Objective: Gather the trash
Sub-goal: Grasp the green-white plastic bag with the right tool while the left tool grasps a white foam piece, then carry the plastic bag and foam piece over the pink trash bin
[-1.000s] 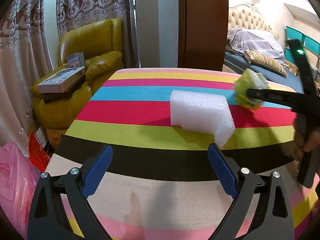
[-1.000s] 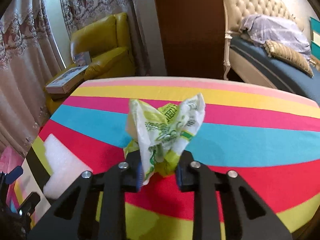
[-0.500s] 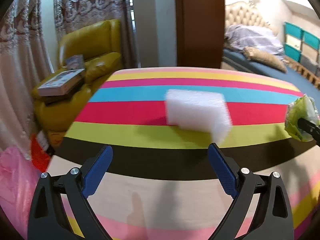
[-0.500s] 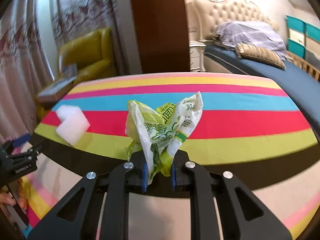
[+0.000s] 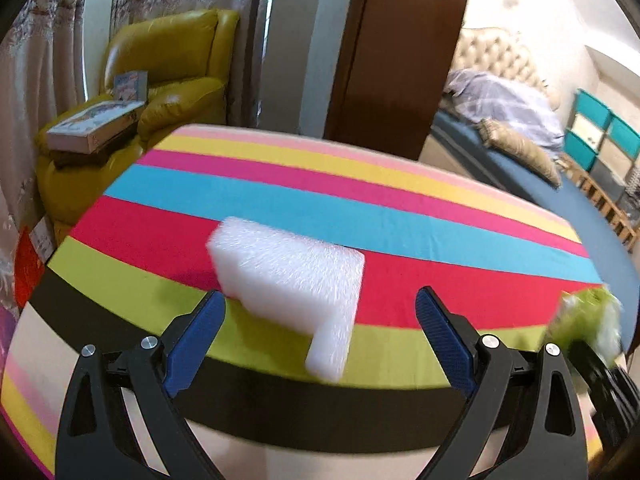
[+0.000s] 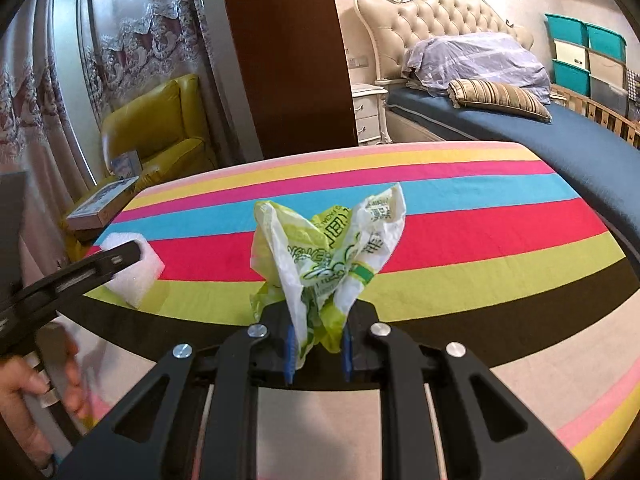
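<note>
A: Right gripper (image 6: pixel 318 354)?
B: Jaws clamped tight on a wrapper (image 6: pixel 326 256). Crinkled thin plastic, white and lime green with print, bunched and flaring up out of the blue pads. It's held above the desk (image 6: pixel 480 240), not lying on it.

A: Left gripper (image 5: pixel 320 332)?
B: Jaws wide apart, nothing between the pads. Black frame, ribbed blue pads (image 5: pixel 196 334). It sits low over the near edge of the desk, aimed at the foam (image 5: pixel 292 276).

A: Describe the foam.
B: White block, fuzzy fibrous surface, roughly L-shaped with a leg sticking toward the camera. Lies flat across the red and lime stripes. Left pad tip is just beside its near-left corner; touching or not, can't tell.

A: Desk surface?
B: Smooth cloth in broad stripes: pink, yellow, magenta, blue, red, lime, black, cream.

A: Wrapper in the left view too?
B: Yes, blurred green-white lump (image 5: pixel 586 320) at far right, well apart from the foam.

A: Hand visible?
B: In the right view, a hand (image 6: pixel 36 396) grips the left gripper's handle at the left edge.

A: Background?
B: Glossy yellow leather armchair (image 6: pixel 160 132) with a flat box (image 5: pixel 94 126), tufted headboard (image 6: pixel 440 12), lace curtains.
</note>
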Demonstrator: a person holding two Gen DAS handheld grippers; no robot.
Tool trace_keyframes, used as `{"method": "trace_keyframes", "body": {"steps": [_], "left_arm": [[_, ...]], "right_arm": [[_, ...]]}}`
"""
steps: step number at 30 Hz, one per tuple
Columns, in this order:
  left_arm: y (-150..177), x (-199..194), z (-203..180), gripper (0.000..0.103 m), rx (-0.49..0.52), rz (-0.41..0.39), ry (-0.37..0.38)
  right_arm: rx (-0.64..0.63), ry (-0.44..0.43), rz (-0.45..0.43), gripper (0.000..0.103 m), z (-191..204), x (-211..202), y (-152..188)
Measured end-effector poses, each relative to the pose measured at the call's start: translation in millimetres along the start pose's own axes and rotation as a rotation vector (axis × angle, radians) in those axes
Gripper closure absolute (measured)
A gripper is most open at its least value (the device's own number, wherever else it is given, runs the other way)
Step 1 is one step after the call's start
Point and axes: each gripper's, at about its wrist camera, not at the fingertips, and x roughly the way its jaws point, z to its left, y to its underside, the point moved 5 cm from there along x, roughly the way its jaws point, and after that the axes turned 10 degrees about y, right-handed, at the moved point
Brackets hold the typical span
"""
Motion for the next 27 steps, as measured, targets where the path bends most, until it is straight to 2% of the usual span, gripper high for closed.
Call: {"method": "trace_keyframes", "body": {"steps": [4,11,13,15,22,27], "left_arm": [[-4,19,8,0.013,-0.051,0.029,-0.045],[-11,40,12,0.013,-0.055,0.061,-0.078],[-10,40,12,0.017,-0.052,0.061,-0.067],[-8,39,13,0.038,-0.057,0.068,-0.034],[5,21,5,0.040,0.003,0.048,0.027],[18,-7,-2,0.040,0.048,0.018,0.063]], "right_arm": [[-0.011,-0.005,-0.012,0.086,5,-2,-1],[-0.006,-0.030,-0.011,0.086,-3,-2,2],[0.008,-0.036,-0.007,0.086,-6,-1,1],[0.021,-0.040,-0.002,0.086,-10,-1,1],[0.035,-0.042,0.011,0.086,-14,5,-2],[0.037,-0.025,0.027,0.086,-14,9,-2]]}}
